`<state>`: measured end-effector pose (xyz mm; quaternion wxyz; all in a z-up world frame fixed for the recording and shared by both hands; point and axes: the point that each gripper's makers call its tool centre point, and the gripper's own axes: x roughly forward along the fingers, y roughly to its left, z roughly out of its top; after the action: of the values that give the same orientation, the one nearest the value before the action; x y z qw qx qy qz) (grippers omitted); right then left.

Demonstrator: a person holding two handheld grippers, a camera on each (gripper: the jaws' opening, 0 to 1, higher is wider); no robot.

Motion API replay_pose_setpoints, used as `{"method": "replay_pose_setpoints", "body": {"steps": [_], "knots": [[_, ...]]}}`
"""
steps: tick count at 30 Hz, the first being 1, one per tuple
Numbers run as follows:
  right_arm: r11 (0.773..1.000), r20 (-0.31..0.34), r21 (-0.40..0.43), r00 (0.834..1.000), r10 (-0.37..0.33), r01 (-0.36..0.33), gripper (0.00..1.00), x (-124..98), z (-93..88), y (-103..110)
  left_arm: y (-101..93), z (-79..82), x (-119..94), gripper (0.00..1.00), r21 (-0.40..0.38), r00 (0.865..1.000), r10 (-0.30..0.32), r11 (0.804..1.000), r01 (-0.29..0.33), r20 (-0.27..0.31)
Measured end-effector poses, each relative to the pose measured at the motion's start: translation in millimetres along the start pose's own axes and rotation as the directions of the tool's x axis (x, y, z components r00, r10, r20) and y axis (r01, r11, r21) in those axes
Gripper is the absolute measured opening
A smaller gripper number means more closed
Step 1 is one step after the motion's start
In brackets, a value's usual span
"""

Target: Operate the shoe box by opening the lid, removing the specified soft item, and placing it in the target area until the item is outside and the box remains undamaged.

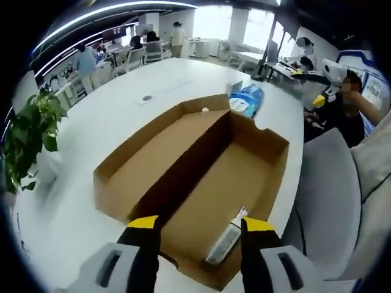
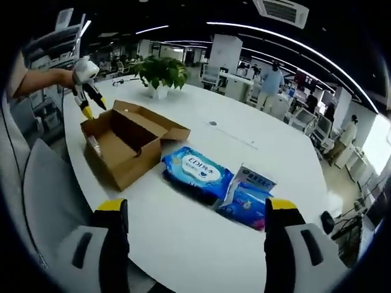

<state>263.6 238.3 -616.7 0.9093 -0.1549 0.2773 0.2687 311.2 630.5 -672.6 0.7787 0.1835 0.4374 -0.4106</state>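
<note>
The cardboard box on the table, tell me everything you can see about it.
The box is plain brown cardboard, open, its lid folded back flat beside the tray. It sits near the edge of the white table. A small tube lies inside the tray near one end. Nothing grips it; the left gripper hovers above, open.

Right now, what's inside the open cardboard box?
Inside the cardboard box lies one small white tube near the left gripper. The rest of its floor looks bare, though the near corners are hidden behind the walls.
</note>
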Motion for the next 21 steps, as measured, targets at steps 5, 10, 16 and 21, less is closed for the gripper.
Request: {"method": "replay_pose_setpoints", "body": {"steps": [5,10,16,21], "knots": [[0.999,0.012,0.039,1.000,-0.011,0.010,0.95,-8.7,-4.8,6.1,-2.4,-1.7,8.9,0.56,0.091,0.998,-0.052,0.994,0.056,-0.048],[0.996,0.011,0.090,1.000,-0.014,0.013,0.96,-14.7,-10.9,9.9,-8.4,-1.3,21.5,0.52,0.163,0.990,-0.098,0.980,0.114,-0.103],[0.994,-0.003,0.110,1.000,-0.021,0.021,0.96,-18.5,-20.6,12.9,-10.5,-1.9,31.3,0.56,0.254,0.980,-0.113,0.955,0.153,-0.163],[0.994,-0.019,0.107,1.000,-0.025,0.027,0.96,-20.8,-26.7,12.0,-14.1,-16.1,40.4,0.56,0.286,0.951,-0.144,0.932,0.223,-0.273]]}}
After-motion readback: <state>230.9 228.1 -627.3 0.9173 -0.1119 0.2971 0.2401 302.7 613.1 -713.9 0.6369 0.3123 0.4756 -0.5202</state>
